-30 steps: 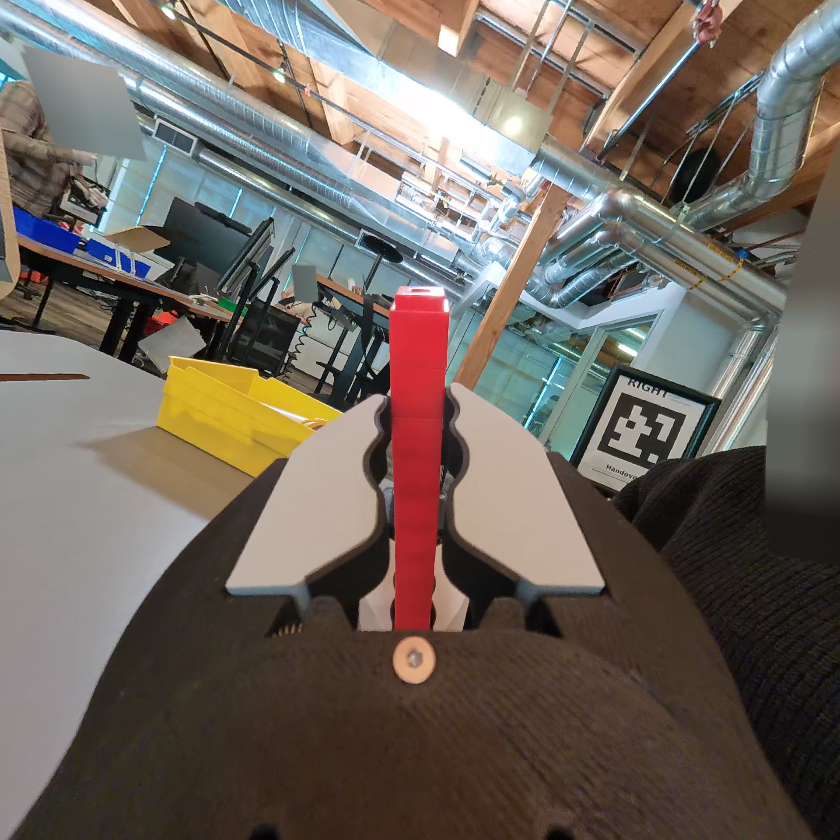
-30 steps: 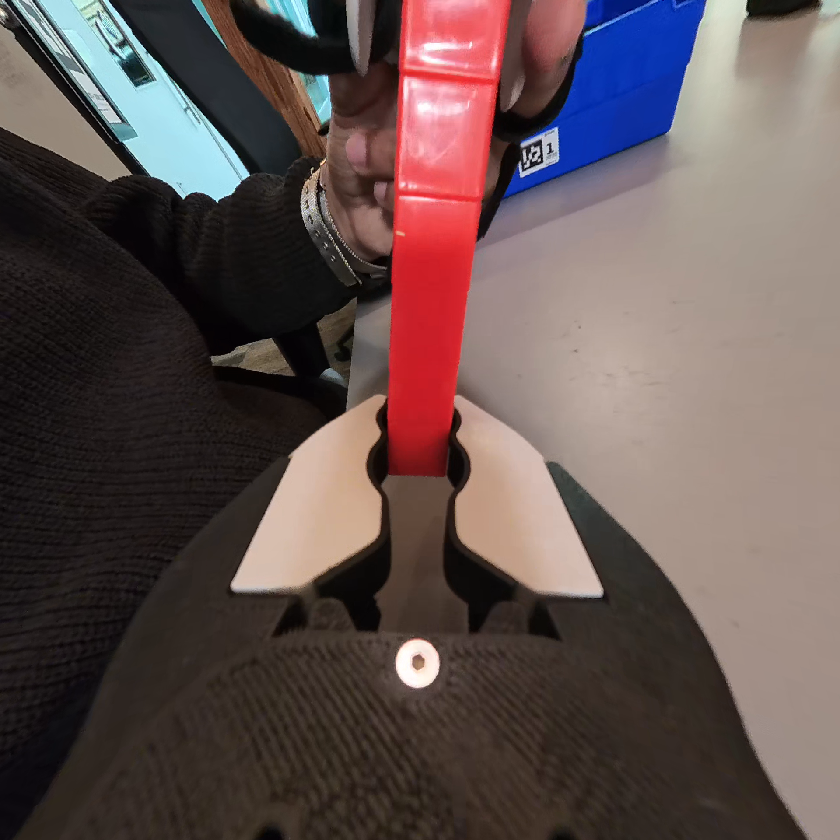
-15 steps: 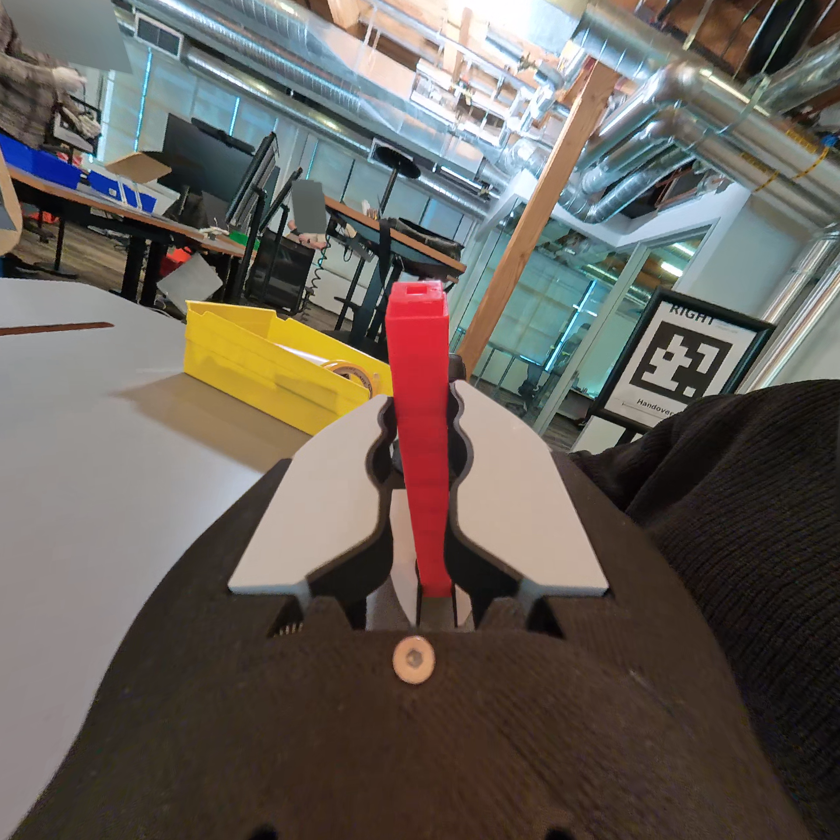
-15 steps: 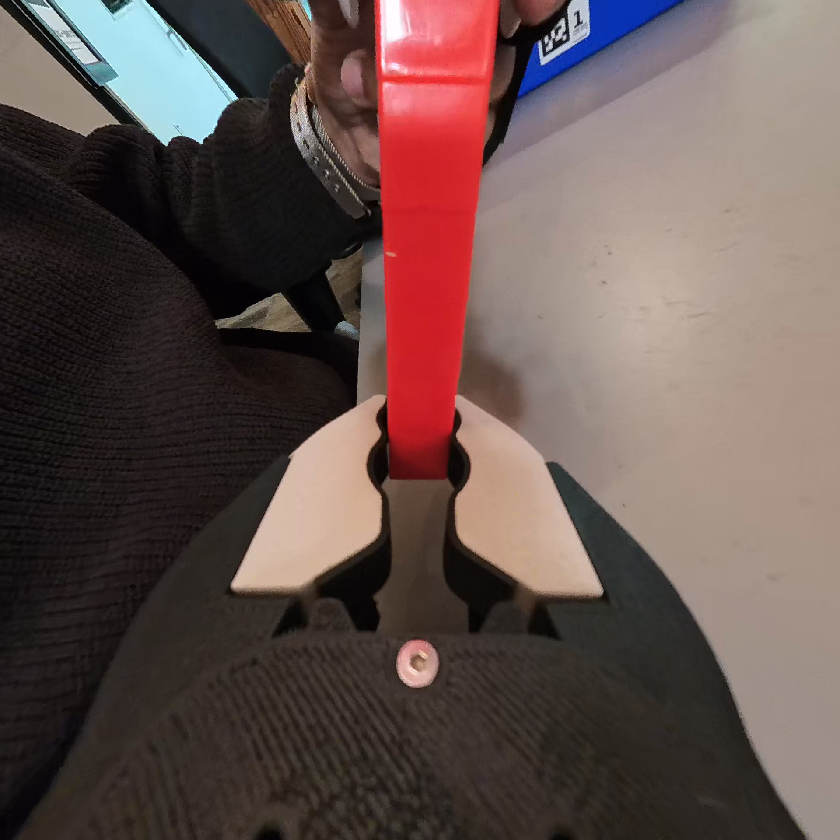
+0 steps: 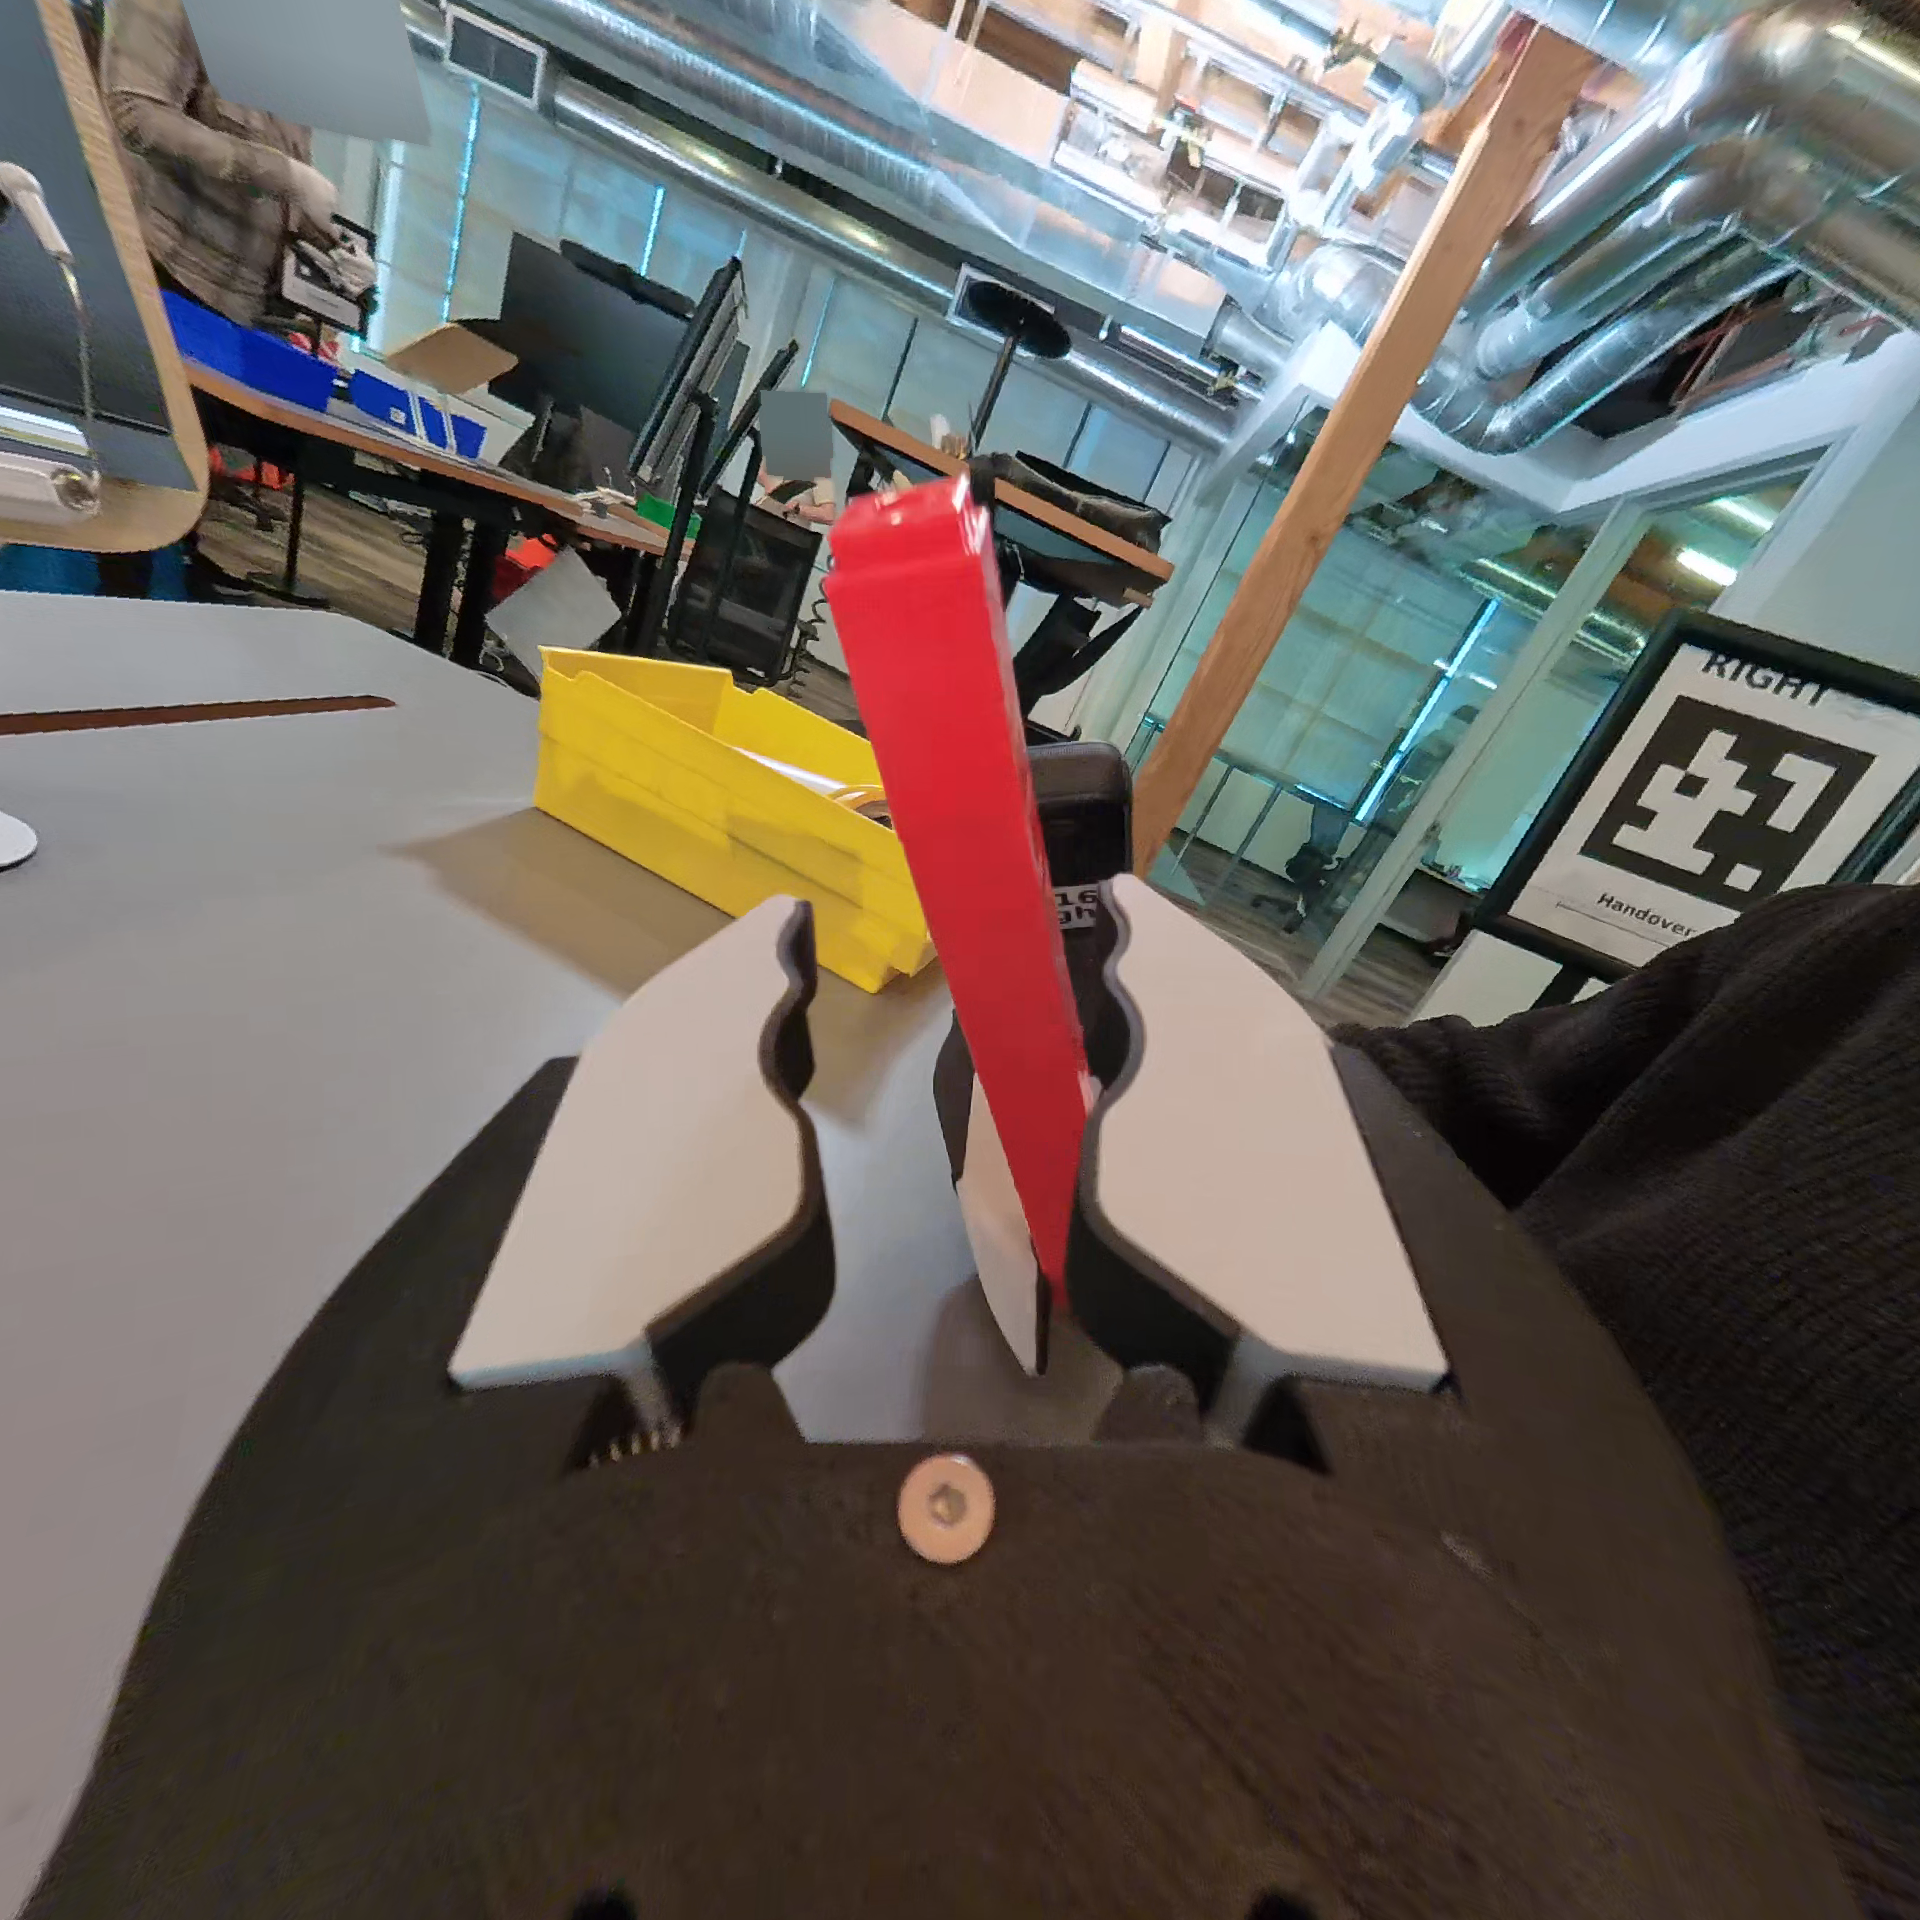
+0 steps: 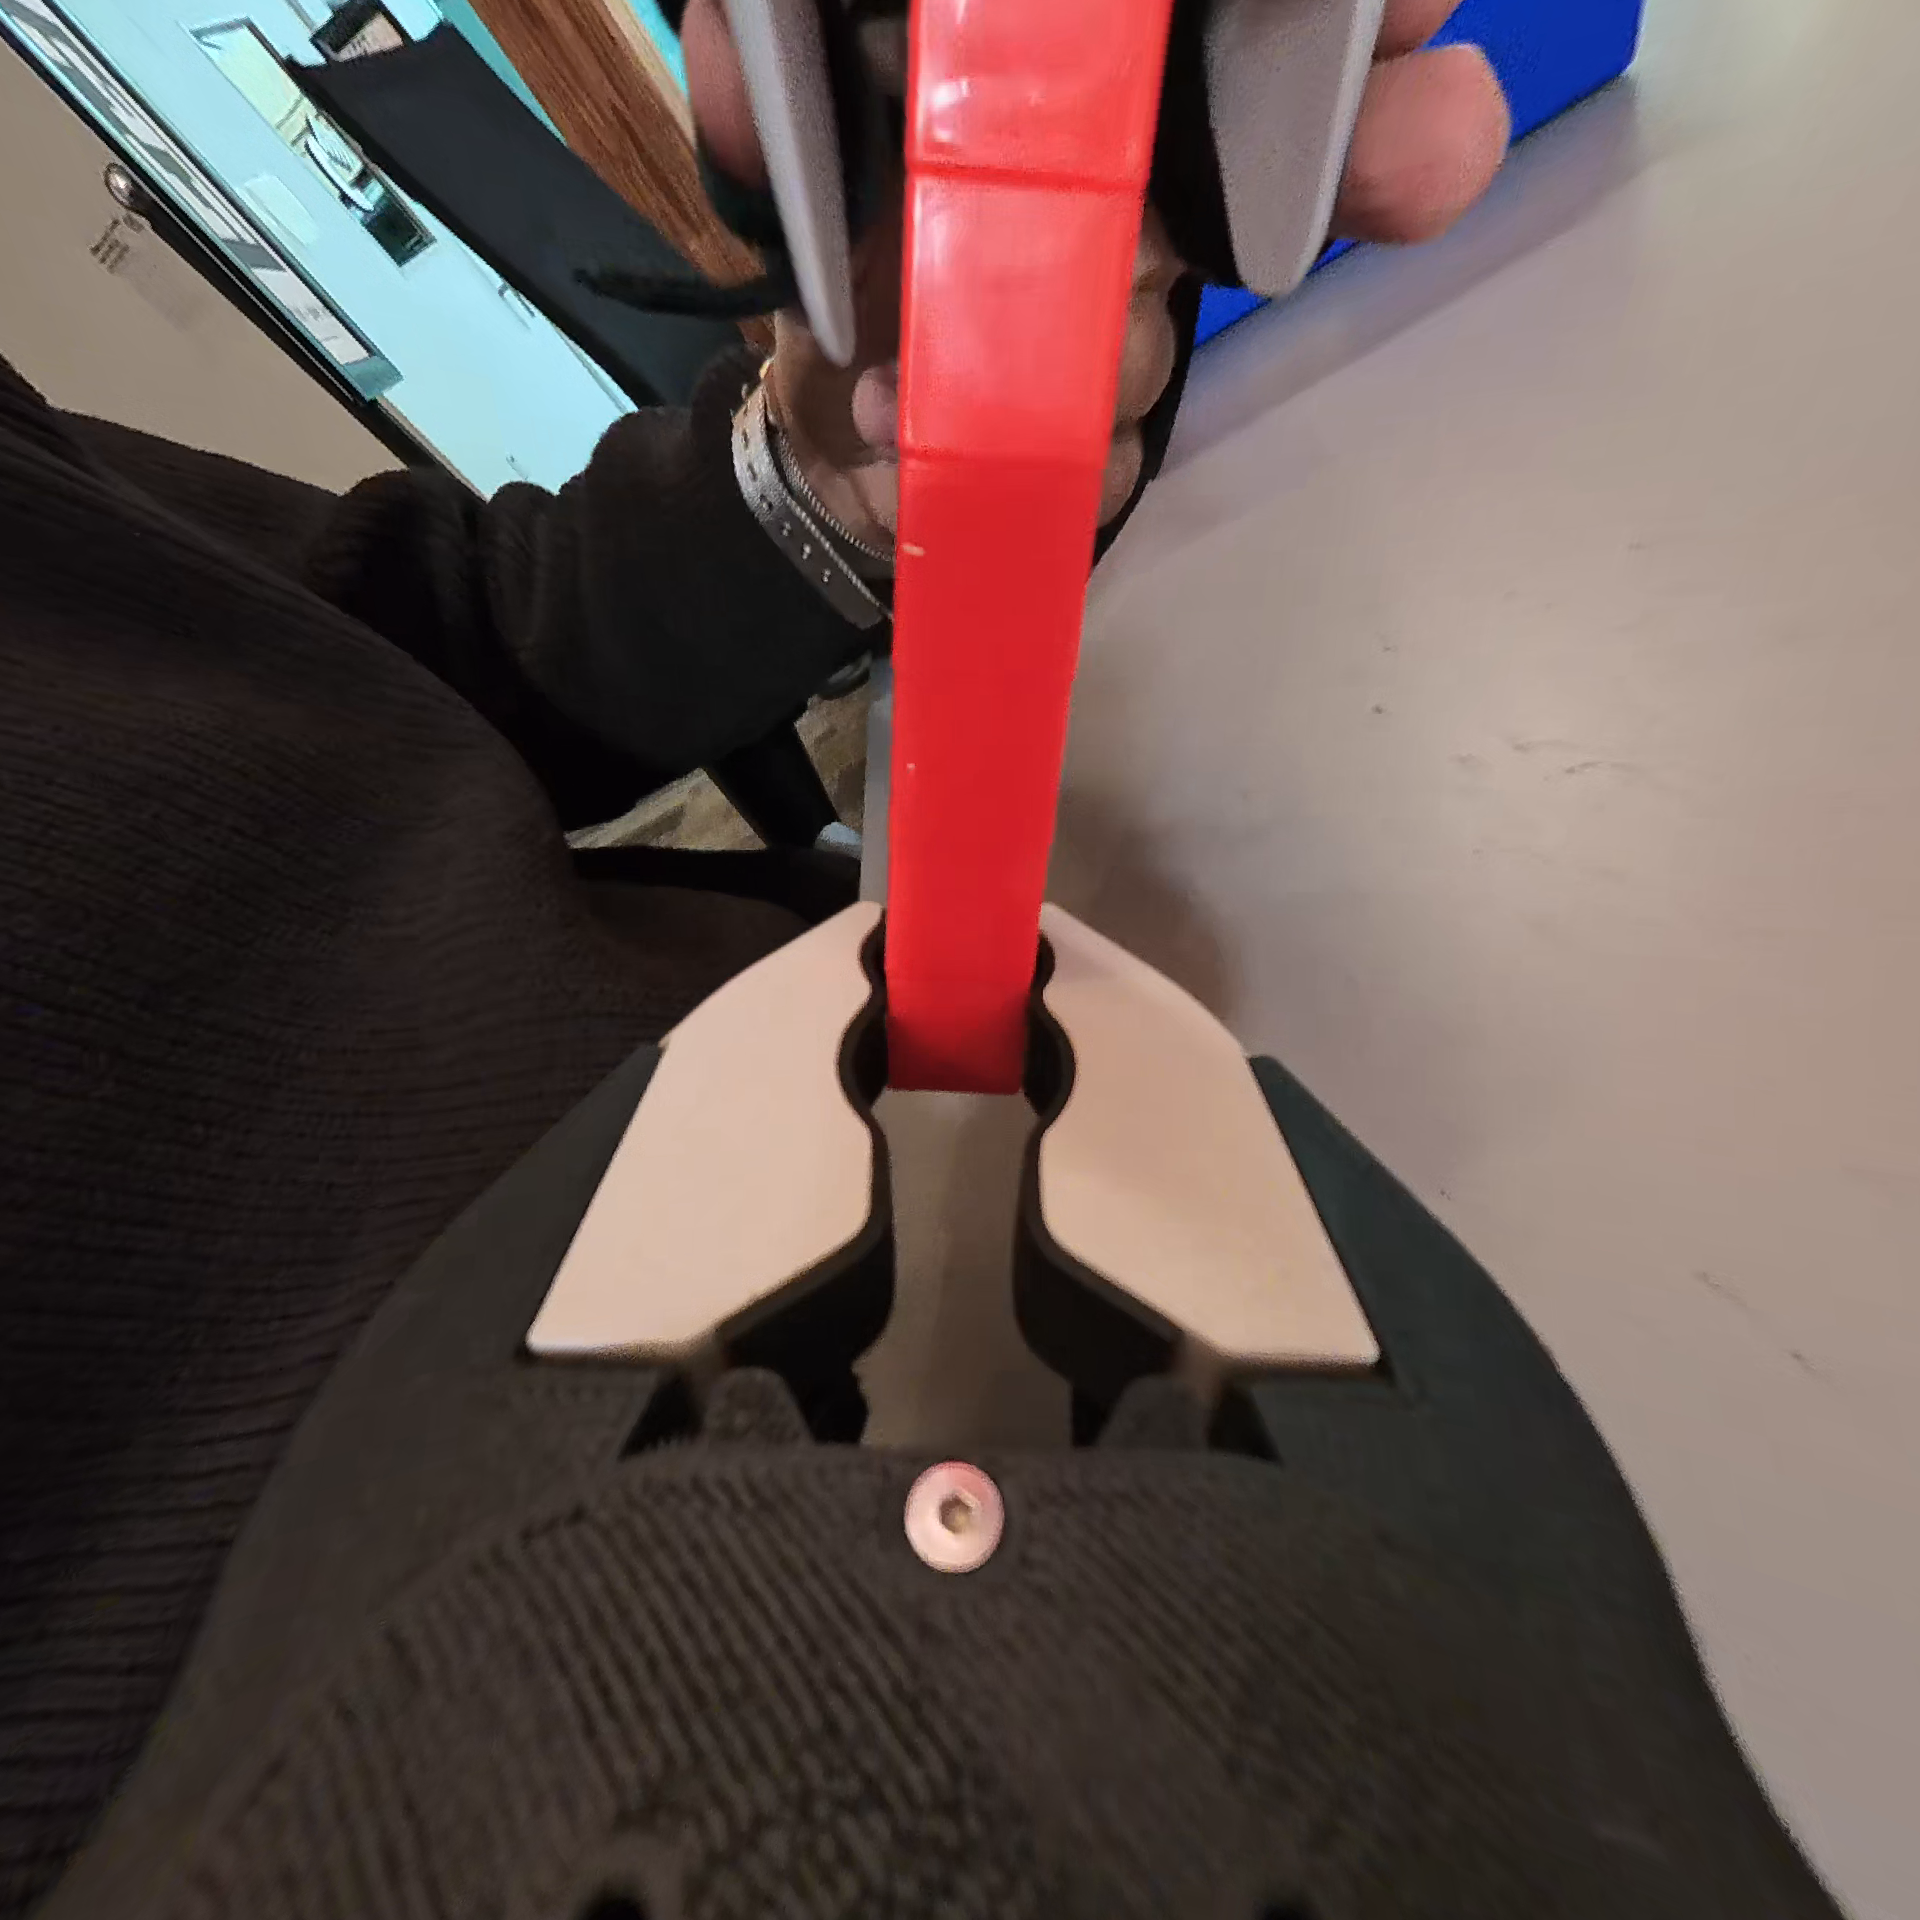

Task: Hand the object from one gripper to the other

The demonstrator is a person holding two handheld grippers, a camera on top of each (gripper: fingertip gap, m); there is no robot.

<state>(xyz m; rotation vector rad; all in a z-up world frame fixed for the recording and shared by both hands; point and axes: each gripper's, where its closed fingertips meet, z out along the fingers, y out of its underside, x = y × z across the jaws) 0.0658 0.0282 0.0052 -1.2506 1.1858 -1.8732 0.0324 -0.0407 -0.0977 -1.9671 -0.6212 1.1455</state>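
A long red block bar [image 5: 956, 810] stands between the two grippers. In the left wrist view my left gripper [image 5: 956, 909] is open; the bar leans against its right finger and is clear of its left finger. Below the bar, a white finger [image 5: 1003, 1268] of the right gripper shows through the gap. In the right wrist view my right gripper [image 6: 961, 920] is shut on the near end of the red bar [image 6: 997, 623]. At the top of that view the left gripper's grey fingers [image 6: 810, 177] stand apart on either side of the bar, held by a hand.
A grey table [image 5: 260, 987] lies below, also in the right wrist view [image 6: 1507, 727]. A yellow bin [image 5: 707, 790] sits on it ahead. A blue bin [image 6: 1538, 62] is at the far right. A dark sleeve [image 6: 260, 831] is on the left. A framed marker sign [image 5: 1725, 810] stands behind. One gripper's finger ends stand about 12 cm off the other's.
My left gripper's jaws have opened off the red bar, which now tilts toward the right finger. The right gripper stays shut on the bar's end.
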